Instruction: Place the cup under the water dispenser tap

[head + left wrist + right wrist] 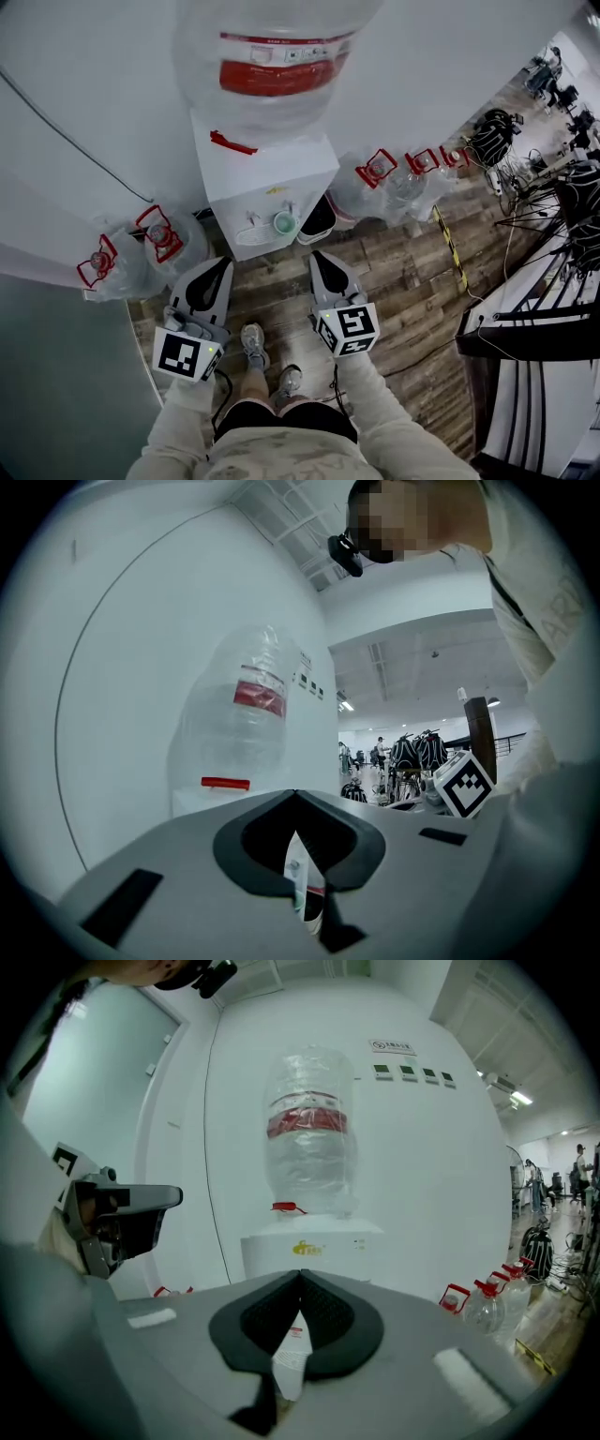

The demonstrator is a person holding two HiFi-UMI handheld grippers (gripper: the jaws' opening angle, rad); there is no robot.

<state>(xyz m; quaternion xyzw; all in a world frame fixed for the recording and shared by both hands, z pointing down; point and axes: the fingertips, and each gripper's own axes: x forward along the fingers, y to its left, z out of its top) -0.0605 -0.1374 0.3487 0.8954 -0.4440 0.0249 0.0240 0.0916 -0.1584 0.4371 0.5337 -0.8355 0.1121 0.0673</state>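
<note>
Under the tap (286, 207) of the water dispenser (267, 178) stands the cup (284, 222), apart from both claws and beyond their tips. The left gripper (223, 262) and right gripper (317, 255) hang side by side before the dispenser, each pinched fully together on nothing, the cup lying ahead between their two lines

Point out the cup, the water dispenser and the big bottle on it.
Cup (284, 223): head view, its open mouth.
Water dispenser (269, 169): head view, its white top.
Big bottle (278, 70): head view, its red label.
</note>
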